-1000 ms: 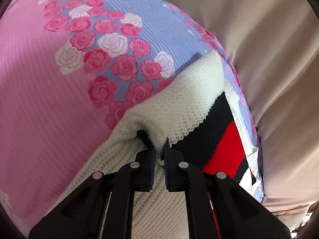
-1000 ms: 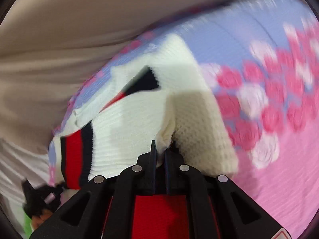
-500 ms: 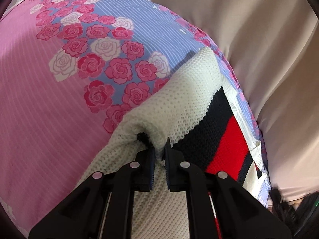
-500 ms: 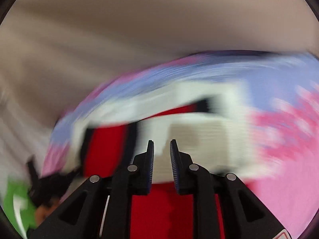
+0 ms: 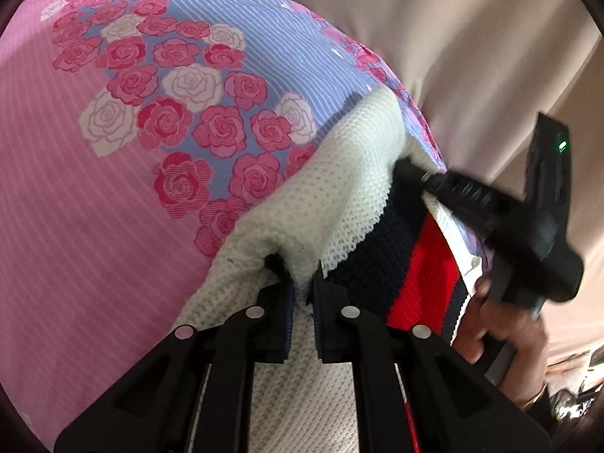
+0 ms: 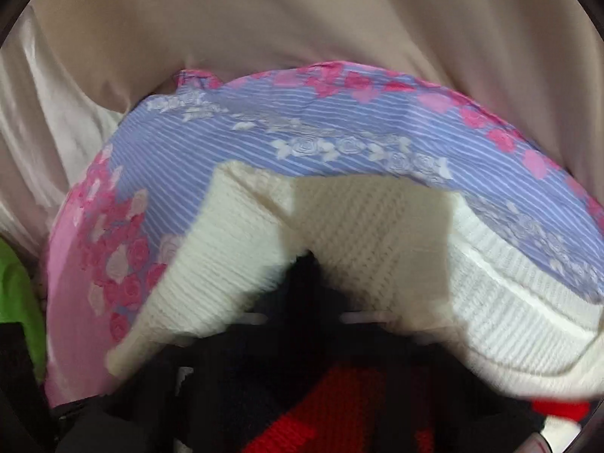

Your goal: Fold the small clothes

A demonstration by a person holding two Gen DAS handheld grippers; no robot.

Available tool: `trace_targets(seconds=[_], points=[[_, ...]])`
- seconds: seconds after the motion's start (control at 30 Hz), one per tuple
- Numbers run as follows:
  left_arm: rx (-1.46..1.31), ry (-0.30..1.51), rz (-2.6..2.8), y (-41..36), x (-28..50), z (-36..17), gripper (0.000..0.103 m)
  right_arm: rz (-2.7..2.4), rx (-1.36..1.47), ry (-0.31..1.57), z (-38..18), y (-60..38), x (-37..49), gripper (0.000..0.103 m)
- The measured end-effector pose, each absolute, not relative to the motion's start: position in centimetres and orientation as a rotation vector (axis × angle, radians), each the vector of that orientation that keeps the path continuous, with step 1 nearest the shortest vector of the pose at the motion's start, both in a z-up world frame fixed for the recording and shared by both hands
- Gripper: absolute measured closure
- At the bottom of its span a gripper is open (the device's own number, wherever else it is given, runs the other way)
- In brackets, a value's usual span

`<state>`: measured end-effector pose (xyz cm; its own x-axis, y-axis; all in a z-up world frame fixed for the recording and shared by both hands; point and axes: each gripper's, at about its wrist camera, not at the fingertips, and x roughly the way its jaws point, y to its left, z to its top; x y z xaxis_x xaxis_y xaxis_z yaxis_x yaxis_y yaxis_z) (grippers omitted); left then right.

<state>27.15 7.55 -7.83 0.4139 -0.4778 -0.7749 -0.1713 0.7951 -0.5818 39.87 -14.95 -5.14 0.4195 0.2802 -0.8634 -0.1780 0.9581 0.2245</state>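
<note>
Two grippers work one garment, a small white knit sweater (image 5: 332, 196) with a navy and red stripe band, lying on a floral bedsheet (image 5: 113, 151) close to the sheet's far edge, next to beige fabric (image 5: 472, 37).

Progress: at least one fold appears made, since a white panel lies doubled over the striped section. The fold is not yet laid flat, and further folds and final smoothing probably remain.

Left gripper (image 5: 302, 294): clamped on a pinch of the white knit at the fold edge, jaws nearly together with cloth between them.

Right gripper (image 5: 426, 179): seen from the left wrist view reaching onto the sweater's far end; its own view is blurred, so its jaw state cannot be told.

Orientation: the sweater's long axis runs from the left gripper away toward the sheet's far edge, stripe band lying along it.
</note>
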Motion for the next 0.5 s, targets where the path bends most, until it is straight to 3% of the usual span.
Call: trace_targets(seconds=[0.13, 0.23, 0.37, 0.47, 0.5], points=[[-0.635, 1.143, -0.210, 7.3, 27.1, -7.7, 0.094, 0.268, 0.113, 1.041, -3.5, -14.7, 41.6, 0.097], [-0.598, 1.133, -0.202, 6.9, 26.8, -7.6, 0.094, 0.229, 0.056, 1.145, -6.9, -13.7, 43.6, 0.097], [-0.625, 1.151, -0.201, 7.2, 27.0, -7.6, 0.094, 0.238, 0.193, 1.085, -4.6, -15.0, 42.0, 0.093], [-0.659, 1.170, -0.215, 7.7, 27.3, -7.8, 0.094, 0.210, 0.251, 0.973, -1.8, -17.8, 36.4, 0.081], [-0.660, 1.175, -0.220, 7.8, 27.4, -7.8, 0.094, 0.166, 0.289, 0.949, -1.4, -20.0, 33.3, 0.069]])
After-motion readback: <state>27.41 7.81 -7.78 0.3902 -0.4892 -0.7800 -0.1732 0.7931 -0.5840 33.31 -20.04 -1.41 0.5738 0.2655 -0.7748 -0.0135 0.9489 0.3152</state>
